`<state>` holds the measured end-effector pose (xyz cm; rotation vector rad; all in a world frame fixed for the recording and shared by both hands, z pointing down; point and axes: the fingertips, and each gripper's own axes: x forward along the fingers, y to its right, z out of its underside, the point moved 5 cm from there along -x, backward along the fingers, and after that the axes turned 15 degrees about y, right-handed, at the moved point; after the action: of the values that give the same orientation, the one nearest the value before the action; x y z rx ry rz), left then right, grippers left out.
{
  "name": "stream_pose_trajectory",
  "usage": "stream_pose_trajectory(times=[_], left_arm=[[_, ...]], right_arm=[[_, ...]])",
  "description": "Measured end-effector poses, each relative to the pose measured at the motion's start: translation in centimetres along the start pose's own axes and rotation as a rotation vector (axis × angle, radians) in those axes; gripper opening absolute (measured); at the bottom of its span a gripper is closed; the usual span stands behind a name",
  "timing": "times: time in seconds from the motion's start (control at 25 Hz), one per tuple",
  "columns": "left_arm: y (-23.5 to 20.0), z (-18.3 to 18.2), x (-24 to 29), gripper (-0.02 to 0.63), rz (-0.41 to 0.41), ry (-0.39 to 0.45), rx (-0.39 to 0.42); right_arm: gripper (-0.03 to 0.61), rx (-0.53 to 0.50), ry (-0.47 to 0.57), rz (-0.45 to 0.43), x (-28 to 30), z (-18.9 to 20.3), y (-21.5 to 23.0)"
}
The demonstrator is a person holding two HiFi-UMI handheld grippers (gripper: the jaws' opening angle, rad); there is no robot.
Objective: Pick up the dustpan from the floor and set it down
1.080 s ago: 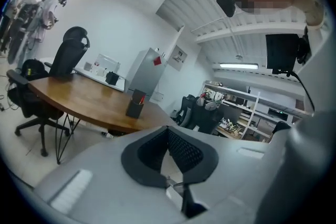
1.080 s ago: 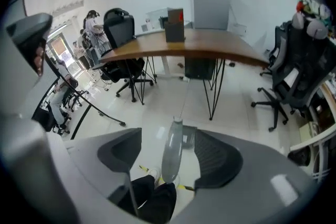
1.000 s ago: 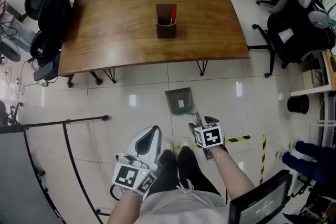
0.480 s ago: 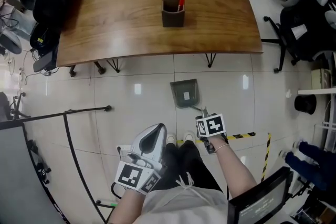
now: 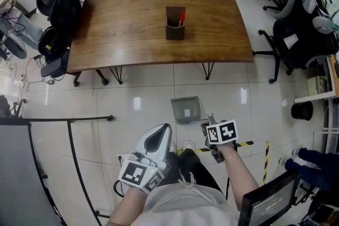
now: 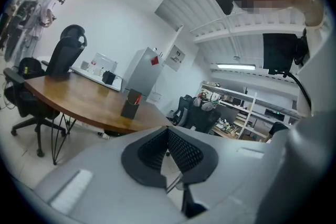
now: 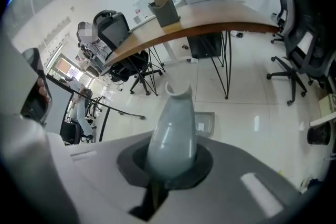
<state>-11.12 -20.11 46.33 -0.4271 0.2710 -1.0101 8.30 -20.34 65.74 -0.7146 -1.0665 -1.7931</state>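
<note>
A grey dustpan (image 5: 186, 109) shows over the tiled floor just ahead of the person's shoes, its pan toward the table. My right gripper (image 5: 210, 124) points steeply down and is shut on the dustpan's handle (image 5: 208, 120). In the right gripper view the pale grey handle (image 7: 173, 131) rises from between the pads, with the pan (image 7: 205, 124) beyond it. My left gripper (image 5: 154, 141) hangs at the left of the shoes. Its jaws are together with nothing in them (image 6: 169, 150).
A wooden table (image 5: 132, 29) with a brown pen holder (image 5: 175, 23) stands beyond the dustpan. Office chairs (image 5: 296, 34) are at the right, a black chair (image 5: 59, 2) at the left. A black rail (image 5: 63, 121) crosses the left floor. Yellow-black tape (image 5: 244, 143) and a black bin (image 5: 302, 108) lie right.
My right gripper's jaws have closed on the dustpan's handle. The pan now sits squarer to the table and closer to the shoes. The left gripper has hardly shifted.
</note>
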Motion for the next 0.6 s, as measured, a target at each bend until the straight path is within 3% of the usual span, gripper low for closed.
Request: stream_pose_trajectory(times=[0.2, 0.44, 0.6], left_arm=[[2.6, -3.4, -3.7, 0.014, 0.053, 0.017, 0.06], [5.8, -5.9, -8.8, 0.012, 0.016, 0.1, 0.124], [9.5, -5.1, -12.4, 0.014, -0.004, 0.164, 0.158]], right_arm=[[0.0, -0.012, 0.099, -0.003, -7.8, -0.3, -3.4], [0.0, -0.121, 0.229, -0.059, -17.2, 0.3, -7.9], [0.0, -0.164, 0.292, -0.095, -21.5, 3.4, -8.3]])
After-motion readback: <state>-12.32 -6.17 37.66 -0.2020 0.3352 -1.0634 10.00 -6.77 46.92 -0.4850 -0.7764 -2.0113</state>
